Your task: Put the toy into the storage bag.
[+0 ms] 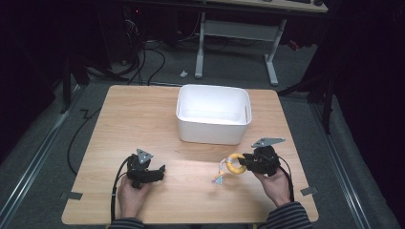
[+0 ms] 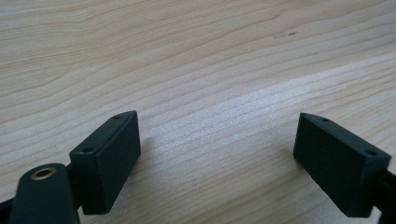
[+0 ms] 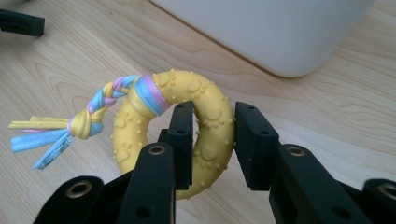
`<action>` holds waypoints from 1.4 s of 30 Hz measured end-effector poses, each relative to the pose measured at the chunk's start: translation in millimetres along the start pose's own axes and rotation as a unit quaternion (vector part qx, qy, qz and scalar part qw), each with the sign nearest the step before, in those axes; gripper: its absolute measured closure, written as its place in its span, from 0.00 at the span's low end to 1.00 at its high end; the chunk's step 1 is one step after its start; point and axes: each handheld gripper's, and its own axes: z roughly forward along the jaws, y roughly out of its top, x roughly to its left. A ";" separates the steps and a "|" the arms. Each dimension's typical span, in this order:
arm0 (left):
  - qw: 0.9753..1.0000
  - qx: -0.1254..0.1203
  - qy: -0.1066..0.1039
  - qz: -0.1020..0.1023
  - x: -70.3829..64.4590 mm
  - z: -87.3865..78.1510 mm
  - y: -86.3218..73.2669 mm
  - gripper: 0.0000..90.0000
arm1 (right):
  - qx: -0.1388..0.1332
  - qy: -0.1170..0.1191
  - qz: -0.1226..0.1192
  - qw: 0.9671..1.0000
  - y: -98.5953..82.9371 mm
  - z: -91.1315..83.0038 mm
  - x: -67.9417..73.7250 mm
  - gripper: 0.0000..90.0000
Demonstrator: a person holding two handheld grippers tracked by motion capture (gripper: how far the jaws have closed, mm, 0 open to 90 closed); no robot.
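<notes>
The right tool (image 3: pixel 212 135) is clamped on a yellow ring toy (image 3: pixel 210 116) (braided pastel tail hanging left), held at the near right of the table (image 1: pixel 143 109), just in front of the white bin (image 1: pixel 213 114). The left tool (image 2: pixel 217 154) rests near left, jaws wide apart.

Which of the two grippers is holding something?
The right gripper: its jaws clamp the yellow ring toy. The left gripper is open over bare table.
</notes>
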 end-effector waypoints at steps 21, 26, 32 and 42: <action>1.000 0.000 0.000 0.000 0.0 0.0 0.0 0.17 | -0.024 0.002 -0.004 1.000 20.8 -40.0 -12.9 0.77; 1.000 0.000 0.000 0.000 0.0 0.0 0.0 0.17 | -0.028 0.004 -0.013 1.000 33.7 -48.3 -12.3 0.77; 1.000 0.000 0.000 0.000 0.1 -0.1 0.0 0.17 | -0.033 0.000 -0.019 0.999 48.1 -54.2 -12.8 0.77; 1.000 0.000 0.000 0.000 0.1 -0.1 -0.1 0.17 | -0.036 -0.001 -0.026 0.999 65.0 -59.9 -13.5 0.77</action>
